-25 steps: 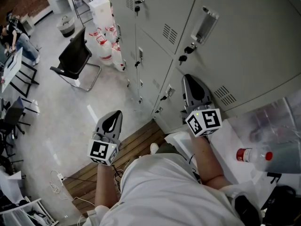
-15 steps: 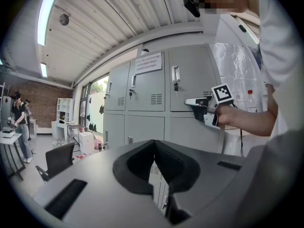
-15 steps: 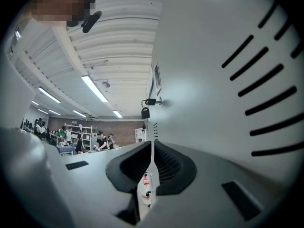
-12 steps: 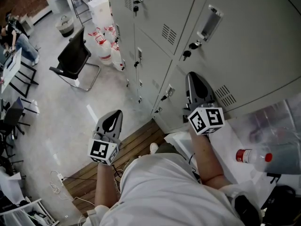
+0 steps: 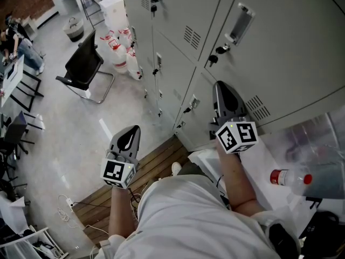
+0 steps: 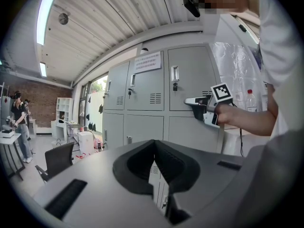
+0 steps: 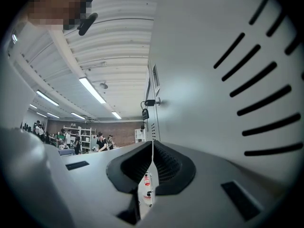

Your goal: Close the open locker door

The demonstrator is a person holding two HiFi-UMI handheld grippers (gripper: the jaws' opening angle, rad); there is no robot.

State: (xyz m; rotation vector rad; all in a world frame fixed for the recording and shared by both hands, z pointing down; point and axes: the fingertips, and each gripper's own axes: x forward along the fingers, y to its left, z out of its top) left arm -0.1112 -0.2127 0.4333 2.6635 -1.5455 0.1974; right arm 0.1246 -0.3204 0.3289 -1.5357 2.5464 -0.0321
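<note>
Right gripper [image 5: 222, 88], jaws together and empty, beside locker door [image 5: 294, 47]; left gripper [image 5: 129, 135] likewise closed (posted notice [image 6: 147, 61] illegible).

Bright, even indoor light. Long ceiling light strips [image 6: 46, 8] above the grey lockers [image 6: 156, 94] glow white, and a daylit opening [image 6: 97, 86] just left of the lockers is washed out. The locker fronts carry only soft, faint shadows. The pale floor [image 5: 64, 134] left of the lockers has a dull sheen. Both gripper views are fisheye, with black corners, lines bowing around the lockers, and a blurred foreground below them. The head view is sharp.
</note>
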